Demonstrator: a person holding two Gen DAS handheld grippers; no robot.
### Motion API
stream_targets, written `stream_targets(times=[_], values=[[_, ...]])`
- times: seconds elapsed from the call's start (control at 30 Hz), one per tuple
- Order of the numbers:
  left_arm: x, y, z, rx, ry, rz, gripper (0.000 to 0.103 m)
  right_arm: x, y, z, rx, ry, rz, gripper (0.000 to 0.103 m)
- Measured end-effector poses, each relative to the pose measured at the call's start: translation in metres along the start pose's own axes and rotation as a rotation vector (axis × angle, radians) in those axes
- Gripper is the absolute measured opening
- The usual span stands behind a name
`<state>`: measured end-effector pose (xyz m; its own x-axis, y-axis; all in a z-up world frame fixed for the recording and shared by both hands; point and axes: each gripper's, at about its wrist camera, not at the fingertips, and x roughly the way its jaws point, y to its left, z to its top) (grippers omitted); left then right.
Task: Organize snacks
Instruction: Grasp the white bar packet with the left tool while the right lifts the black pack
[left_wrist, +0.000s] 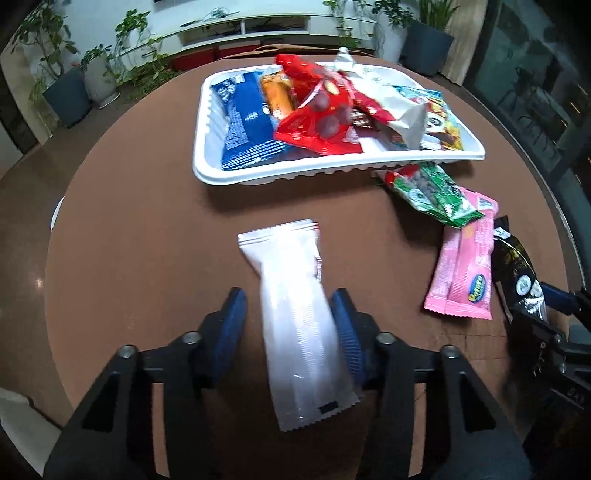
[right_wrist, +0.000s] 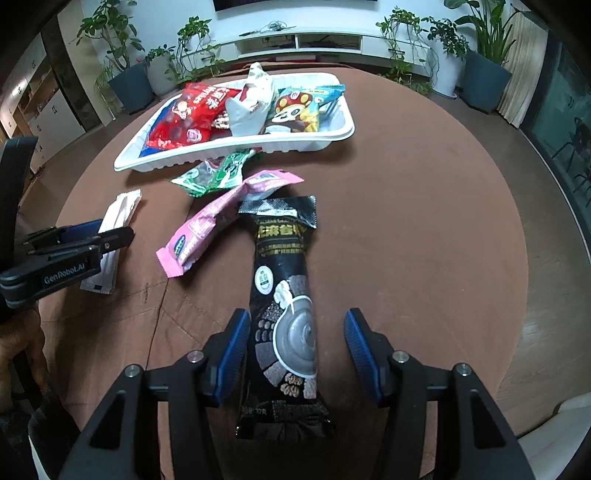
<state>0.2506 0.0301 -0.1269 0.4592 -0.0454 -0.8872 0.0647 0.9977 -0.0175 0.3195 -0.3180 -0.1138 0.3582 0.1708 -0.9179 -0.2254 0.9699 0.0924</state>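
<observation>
While the left claw (left_wrist: 288, 325) perhaps grips the white packet (left_wrist: 295, 310), the right claw (right_wrist: 295, 343) gapes around the black packet (right_wrist: 284, 295).

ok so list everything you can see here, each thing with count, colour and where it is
tray: 1, white, far part of the table, piled with snacks
blue packet: 1, blue, left side of the tray
orange packet: 1, orange, in the tray beside the blue one
red packet: 1, red, on top of the pile, mid tray
cartoon packet: 1, light blue and yellow, right end of the tray
green packet: 1, green, on the table just in front of the tray
pink packet: 1, pink, on the table by the green one
black packet: 1, black, between the right gripper's fingers
white packet: 1, white, between the left gripper's fingers
table: 1, brown, round
potted plants: several, green, along the far wall
left gripper: 1, black, blue pads, open
right gripper: 1, black, blue pads, open
</observation>
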Motion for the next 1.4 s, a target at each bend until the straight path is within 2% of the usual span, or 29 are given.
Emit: stream_targets(times=[0.17,0.23,0.3,0.53,0.8,0.9,0.93,0.97,1.4], values=[[-0.002,-0.002,-0.002,0.033,0.019,-0.029,0.04,0.001,-0.005,0.0,0.013,0.01,0.002,0.058],[-0.003,-0.003,-0.003,0.054,0.029,-0.047,0.035,0.002,-0.004,0.0,0.013,0.015,0.001,0.058],[-0.005,-0.003,-0.007,0.077,0.039,-0.063,0.034,0.004,-0.004,-0.001,0.009,0.024,-0.002,0.057],[-0.001,-0.012,-0.001,0.156,0.057,-0.037,0.025,0.007,0.001,-0.001,-0.021,0.029,-0.023,0.058],[-0.003,-0.02,-0.002,0.223,0.064,-0.04,0.023,0.007,0.006,-0.002,-0.073,0.041,-0.042,0.057],[-0.007,-0.017,-0.006,0.216,0.068,-0.074,0.023,0.006,0.008,-0.003,-0.089,0.047,-0.031,0.048],[-0.008,-0.015,-0.006,0.203,0.069,-0.096,0.022,0.006,0.009,-0.002,-0.095,0.049,-0.027,0.038],[-0.009,-0.014,-0.008,0.197,0.069,-0.104,0.022,0.005,0.009,-0.002,-0.098,0.052,-0.027,0.035],[-0.02,-0.011,-0.023,0.164,0.061,-0.195,0.021,0.0,-0.004,-0.004,-0.051,0.06,0.027,0.027]])
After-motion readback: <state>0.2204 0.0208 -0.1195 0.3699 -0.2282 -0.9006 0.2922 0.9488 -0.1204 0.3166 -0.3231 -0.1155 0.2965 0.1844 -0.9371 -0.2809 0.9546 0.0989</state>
